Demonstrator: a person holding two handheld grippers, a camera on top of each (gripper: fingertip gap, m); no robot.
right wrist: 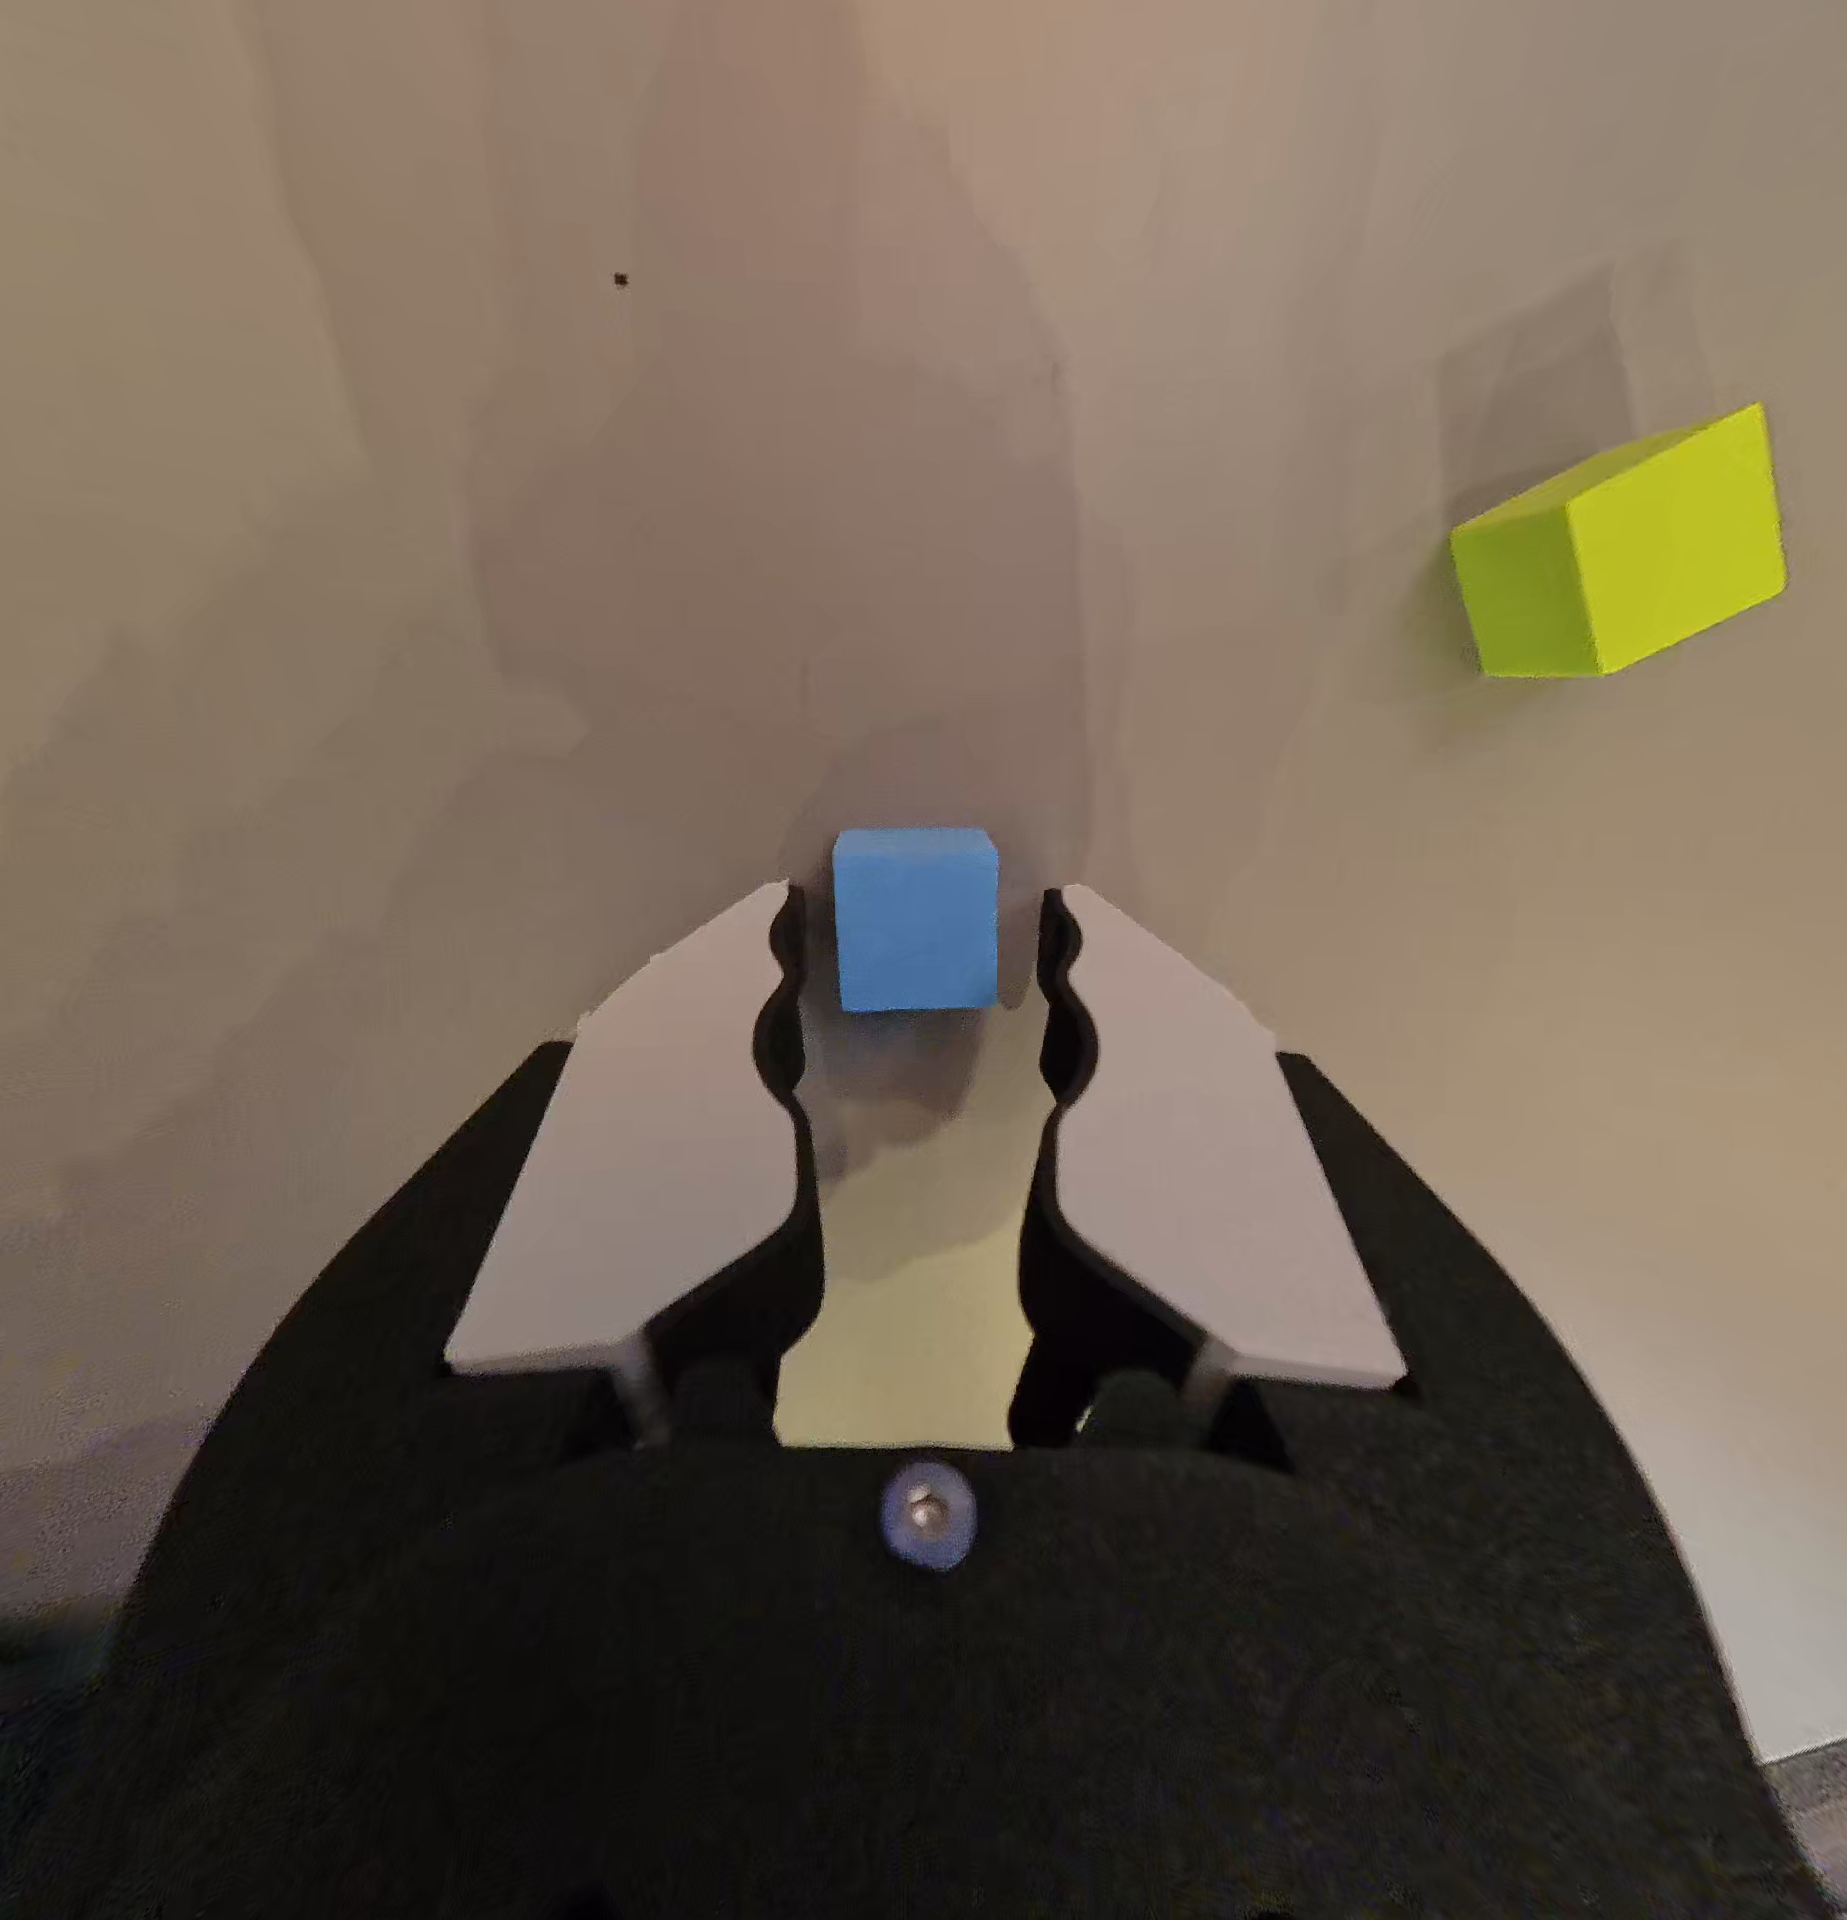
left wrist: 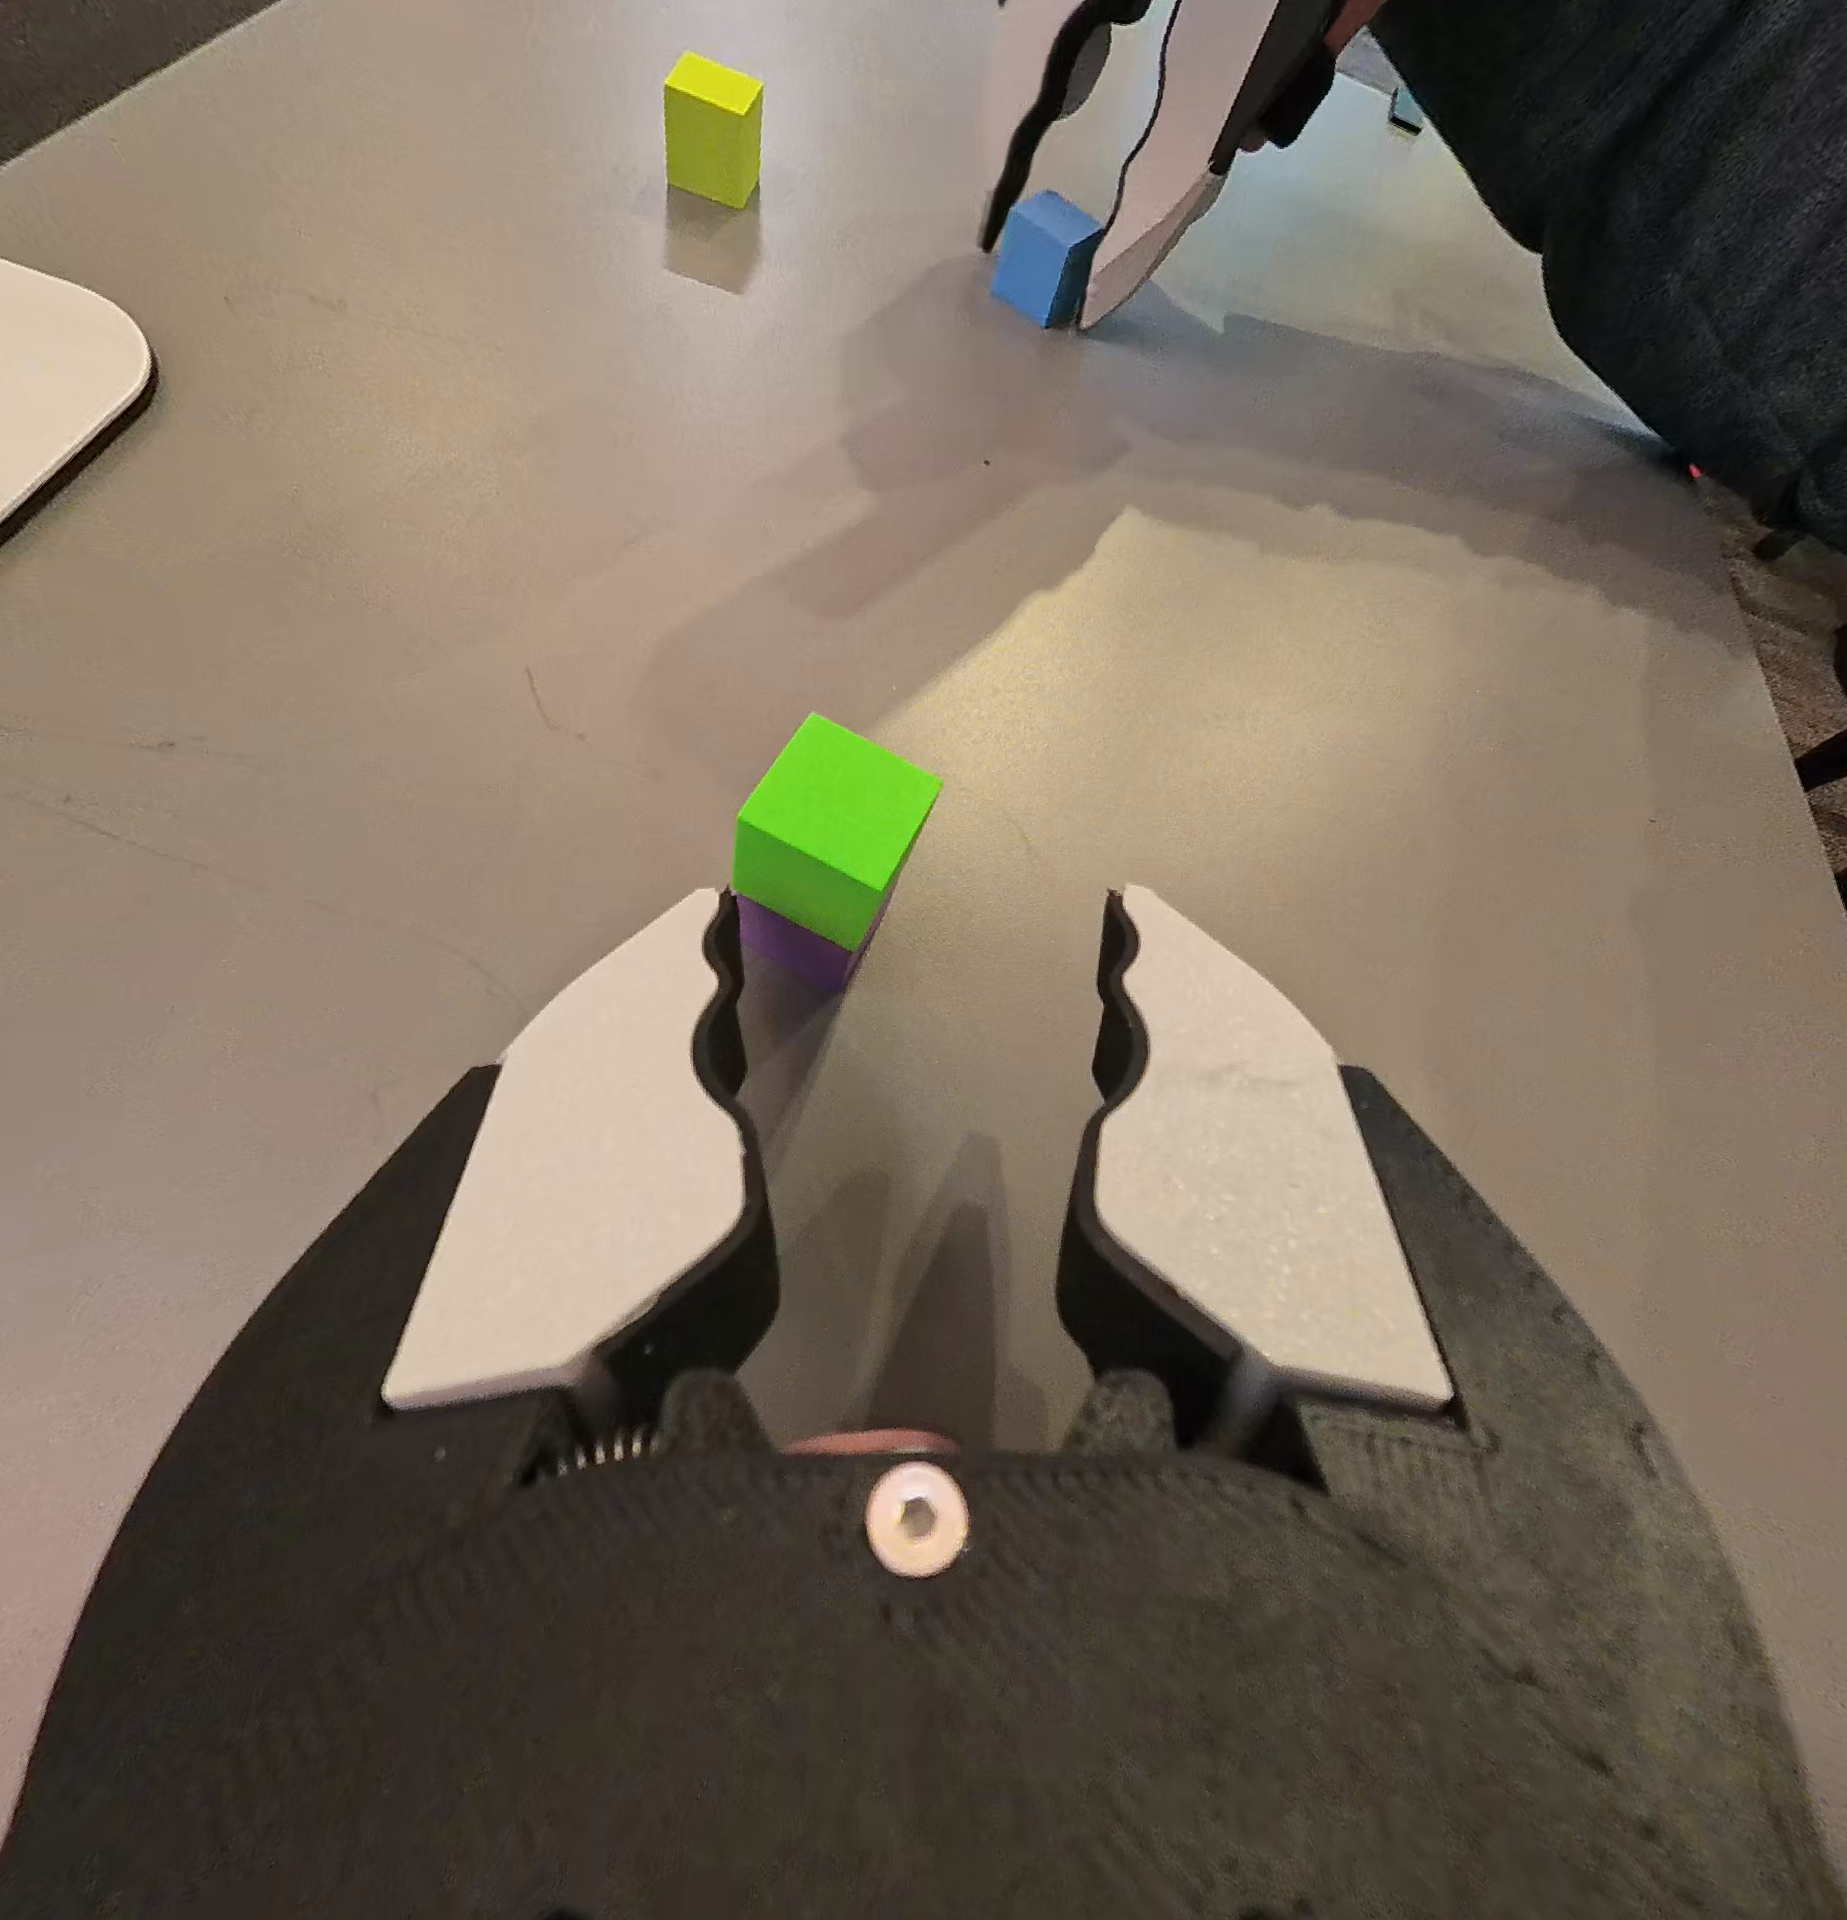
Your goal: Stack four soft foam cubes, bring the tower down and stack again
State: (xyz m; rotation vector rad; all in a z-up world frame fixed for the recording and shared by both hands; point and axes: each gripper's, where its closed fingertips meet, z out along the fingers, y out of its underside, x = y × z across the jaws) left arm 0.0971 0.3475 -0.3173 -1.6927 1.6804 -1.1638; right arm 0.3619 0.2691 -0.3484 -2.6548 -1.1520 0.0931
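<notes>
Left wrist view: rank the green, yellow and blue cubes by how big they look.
1. green cube, nearest the camera, atop the purple cube
2. yellow cube
3. blue cube, partly hidden by a finger

The last two look close; distance likely makes the differences.

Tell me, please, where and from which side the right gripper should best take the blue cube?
Grip the blue cube on its two flat side faces, coming from above. It sits square between the open right gripper fingers, with a gap each side, so closing should meet parallel faces.

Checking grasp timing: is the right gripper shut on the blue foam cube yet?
Open. The right gripper straddles the blue foam cube, table showing between each pad and cube.
</notes>
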